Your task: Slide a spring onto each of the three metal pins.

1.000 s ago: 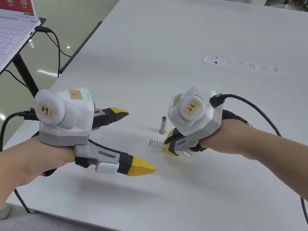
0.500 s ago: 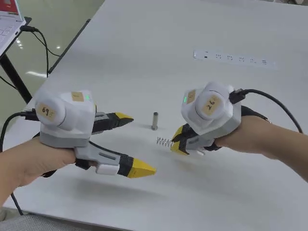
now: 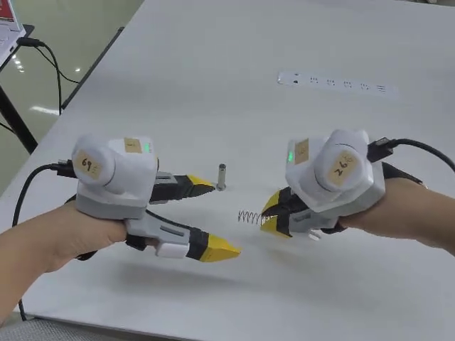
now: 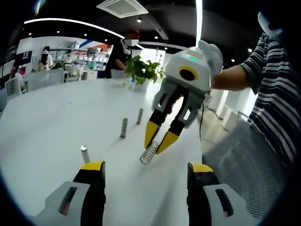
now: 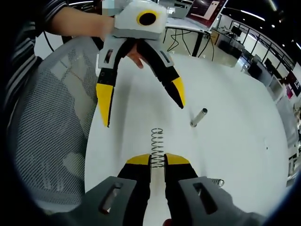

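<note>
Step in hand: carrying a spring to a pin; no threading has begun. The right gripper [image 3: 274, 214] has its fingers [image 5: 139, 162] closed on one end of the spring [image 3: 250, 217], which sticks out forward from the tips, roughly level and low over the table [image 3: 213, 85]. The free end points toward the left gripper [image 3: 212, 217], whose fingers stand wide apart and hold nothing. A bare pin [image 3: 222, 176] stands upright on the table, just beyond the left gripper's far finger and apart from the spring. In the left gripper view two more pins [image 4: 124, 127] stand farther off; they look ribbed, as if already carrying springs, but they are too small there to confirm. If so, this is judged to be the last of the three. The next move calls for tipping the spring upright, bringing its open end squarely over the head of the bare pin, and lowering it straight. The pin is slim and unsupported, so an off-centre approach could knock it over; the idle left gripper is placed to steady it.
</note>
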Demonstrator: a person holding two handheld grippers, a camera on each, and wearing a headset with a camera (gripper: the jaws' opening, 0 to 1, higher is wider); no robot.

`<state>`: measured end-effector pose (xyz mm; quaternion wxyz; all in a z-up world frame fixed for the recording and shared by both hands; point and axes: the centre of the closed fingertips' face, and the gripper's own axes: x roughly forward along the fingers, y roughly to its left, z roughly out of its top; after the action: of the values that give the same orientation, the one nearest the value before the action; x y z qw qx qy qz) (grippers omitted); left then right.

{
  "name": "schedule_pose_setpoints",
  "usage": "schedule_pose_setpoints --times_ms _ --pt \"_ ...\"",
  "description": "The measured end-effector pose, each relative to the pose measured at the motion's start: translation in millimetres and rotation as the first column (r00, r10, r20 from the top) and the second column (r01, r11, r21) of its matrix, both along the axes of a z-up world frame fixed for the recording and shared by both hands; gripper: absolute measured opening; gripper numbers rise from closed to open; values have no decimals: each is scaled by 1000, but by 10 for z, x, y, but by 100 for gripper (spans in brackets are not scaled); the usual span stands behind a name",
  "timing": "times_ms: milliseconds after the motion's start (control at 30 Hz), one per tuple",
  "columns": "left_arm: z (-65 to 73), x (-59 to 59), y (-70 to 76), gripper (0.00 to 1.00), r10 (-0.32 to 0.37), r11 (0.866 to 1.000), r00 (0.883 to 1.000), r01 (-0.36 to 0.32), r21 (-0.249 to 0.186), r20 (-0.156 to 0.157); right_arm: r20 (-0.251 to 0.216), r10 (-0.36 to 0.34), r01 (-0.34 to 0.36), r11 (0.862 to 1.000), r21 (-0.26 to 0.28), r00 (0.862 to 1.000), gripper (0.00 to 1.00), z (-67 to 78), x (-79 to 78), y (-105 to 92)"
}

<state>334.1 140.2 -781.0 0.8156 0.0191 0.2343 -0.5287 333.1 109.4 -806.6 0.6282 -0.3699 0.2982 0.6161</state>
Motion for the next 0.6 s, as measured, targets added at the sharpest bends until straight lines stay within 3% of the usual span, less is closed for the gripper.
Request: schedule_pose_setpoints --times_ms 267,333,600 --pt "8 20 -207 58 -38 999 999 39 -8 14 7 -15 15 999 29 1000 8 109 -51 -74" --pt "12 9 -239 52 -47 999 999 47 -17 8 7 -17 16 999 33 1000 8 127 -58 -88" --pt "76 -16 -355 32 -86 995 996 88 -53 33 15 -8 8 999 46 1000 8 199 -108 -128"
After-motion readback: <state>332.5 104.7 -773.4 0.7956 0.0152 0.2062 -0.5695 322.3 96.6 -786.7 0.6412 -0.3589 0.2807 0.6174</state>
